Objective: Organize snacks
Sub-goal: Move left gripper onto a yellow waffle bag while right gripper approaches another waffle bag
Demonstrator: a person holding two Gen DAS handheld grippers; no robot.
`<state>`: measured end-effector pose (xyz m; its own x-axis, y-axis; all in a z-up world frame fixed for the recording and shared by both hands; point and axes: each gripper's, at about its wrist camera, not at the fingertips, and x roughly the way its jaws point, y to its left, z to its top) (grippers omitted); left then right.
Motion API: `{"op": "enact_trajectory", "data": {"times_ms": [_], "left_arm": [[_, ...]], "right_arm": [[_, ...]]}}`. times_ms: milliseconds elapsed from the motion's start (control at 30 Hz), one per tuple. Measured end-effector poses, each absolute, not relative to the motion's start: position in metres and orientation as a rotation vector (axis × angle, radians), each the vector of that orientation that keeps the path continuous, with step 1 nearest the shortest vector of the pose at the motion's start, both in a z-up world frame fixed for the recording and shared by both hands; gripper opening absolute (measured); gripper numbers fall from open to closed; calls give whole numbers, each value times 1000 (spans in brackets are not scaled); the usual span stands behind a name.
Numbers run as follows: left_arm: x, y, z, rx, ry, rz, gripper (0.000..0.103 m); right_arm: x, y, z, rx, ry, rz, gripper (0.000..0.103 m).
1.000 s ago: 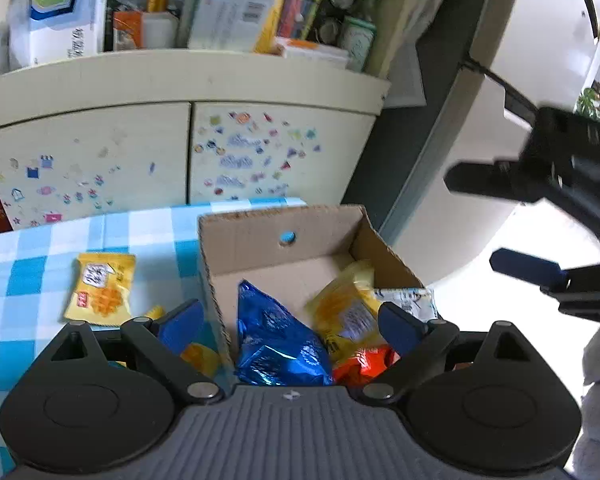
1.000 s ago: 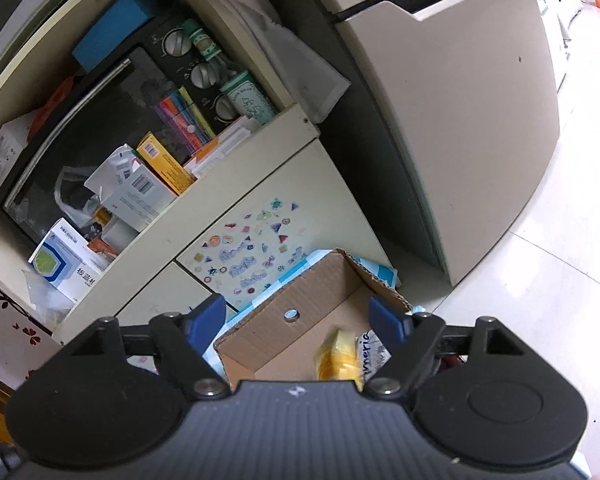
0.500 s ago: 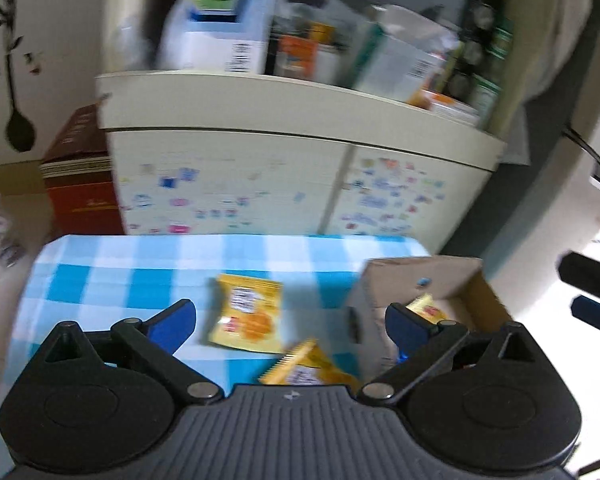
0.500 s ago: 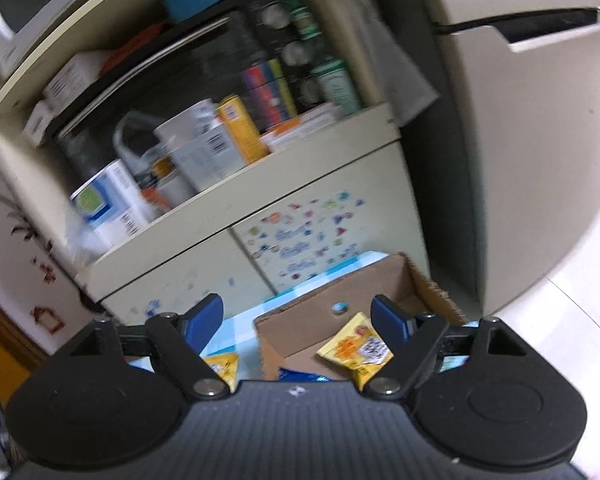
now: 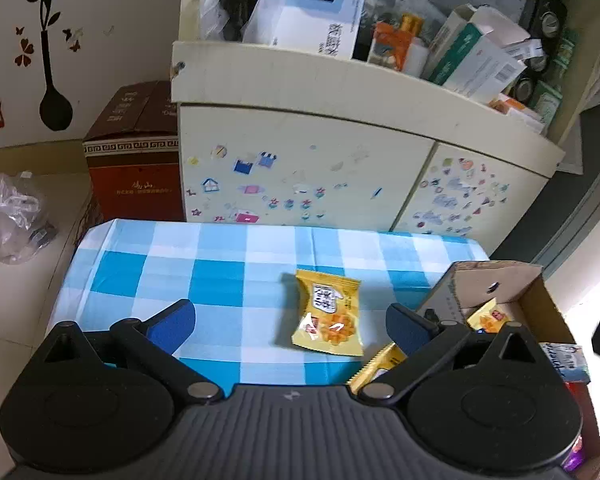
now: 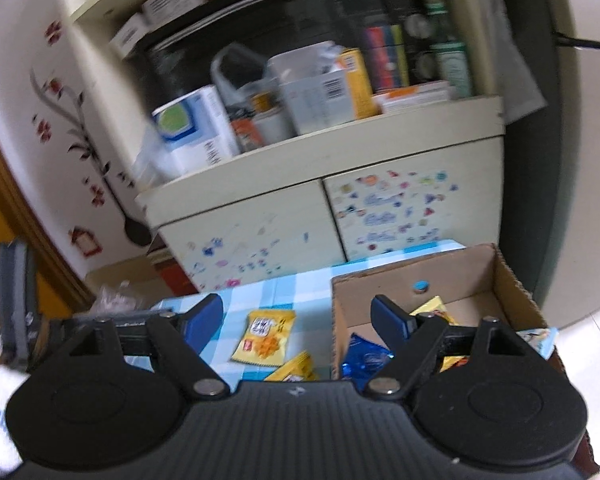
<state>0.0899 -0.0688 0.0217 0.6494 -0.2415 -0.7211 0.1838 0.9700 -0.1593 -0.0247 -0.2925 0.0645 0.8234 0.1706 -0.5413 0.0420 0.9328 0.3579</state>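
Snack packet (image 5: 329,312) is seen lying flat on the checked counter (image 5: 204,272), just beside the cardboard box (image 5: 536,304). Both the left hand-held gripper (image 5: 288,326) and right hand-held gripper (image 6: 298,318) are held wide open, empty.

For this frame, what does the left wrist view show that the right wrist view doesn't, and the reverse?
Only the left wrist view shows the whole brown carton beside the cabinet, clearly.

Only the right wrist view shows the blue snack bag inside the cardboard box, and the left gripper's body at its left edge.

Both show the yellow snack packet lying on the checked tablecloth, a second yellow packet partly hidden, the stickered cabinet, and an open, empty gripper: left gripper, right gripper.
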Motion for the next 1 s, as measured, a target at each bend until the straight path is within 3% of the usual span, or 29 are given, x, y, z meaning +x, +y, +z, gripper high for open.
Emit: {"op": "enact_trajectory", "data": {"times_ms": [1000], "left_arm": [[156, -122, -82, 90, 949, -311, 103]], "right_arm": [[-3, -210, 1, 126, 824, 234, 82]]}}
